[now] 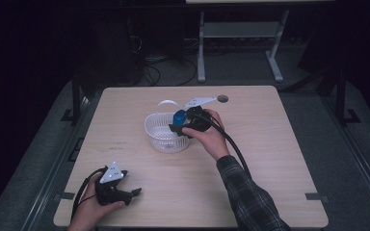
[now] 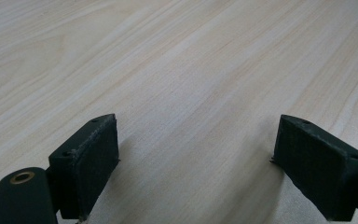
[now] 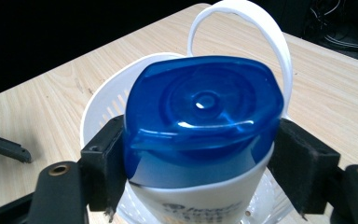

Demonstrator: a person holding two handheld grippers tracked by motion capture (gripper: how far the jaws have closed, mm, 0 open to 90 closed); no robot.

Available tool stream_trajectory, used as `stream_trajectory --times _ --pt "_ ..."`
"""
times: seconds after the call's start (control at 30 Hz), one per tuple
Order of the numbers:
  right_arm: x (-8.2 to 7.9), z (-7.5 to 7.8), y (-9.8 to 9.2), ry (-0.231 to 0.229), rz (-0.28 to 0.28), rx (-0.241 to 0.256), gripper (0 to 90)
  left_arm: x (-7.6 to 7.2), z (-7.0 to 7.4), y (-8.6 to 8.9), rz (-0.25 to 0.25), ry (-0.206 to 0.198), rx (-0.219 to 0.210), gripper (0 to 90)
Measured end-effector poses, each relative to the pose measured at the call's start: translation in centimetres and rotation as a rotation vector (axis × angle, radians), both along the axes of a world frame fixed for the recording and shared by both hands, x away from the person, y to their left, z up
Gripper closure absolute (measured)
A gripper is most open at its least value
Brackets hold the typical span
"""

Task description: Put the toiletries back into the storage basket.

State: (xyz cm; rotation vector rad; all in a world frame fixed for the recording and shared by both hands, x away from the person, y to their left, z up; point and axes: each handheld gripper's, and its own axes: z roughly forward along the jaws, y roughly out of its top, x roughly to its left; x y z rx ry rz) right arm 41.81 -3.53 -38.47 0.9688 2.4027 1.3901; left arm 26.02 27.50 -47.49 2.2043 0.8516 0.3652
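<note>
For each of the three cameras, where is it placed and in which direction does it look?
High view: above the person's side, facing forward and down on the table; both forearms, left gripper and right gripper show.
Left gripper view: rides the left gripper, facing bare tabletop between its open jaws.
Right gripper view: rides the right gripper, facing the blue-capped bottle clamped over the white basket.
Shared: bottle and basket appear in the high view too.

You see pale wood-grain worktop (image 1: 270, 159), round grommet hole (image 1: 222, 98) near far edge. Beyond it: white desk frame legs (image 1: 201, 53) on grey floor (image 1: 241, 72), dark cables (image 1: 154, 72) tangled at left. Surroundings dark, unreadable.
</note>
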Motion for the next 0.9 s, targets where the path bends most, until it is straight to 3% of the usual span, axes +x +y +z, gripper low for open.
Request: stream_trajectory --times 0.37,0.9 --pt "-0.7 0.9 -0.9 0.002 0.002 -0.001 25.5 0.0 0.0 0.0 -0.002 -0.001 0.0 13.3" --pt "-3.5 1.1 -5.0 0.003 0.003 -0.004 25.1 0.0 0.0 0.0 0.006 -0.001 -0.001 13.4"
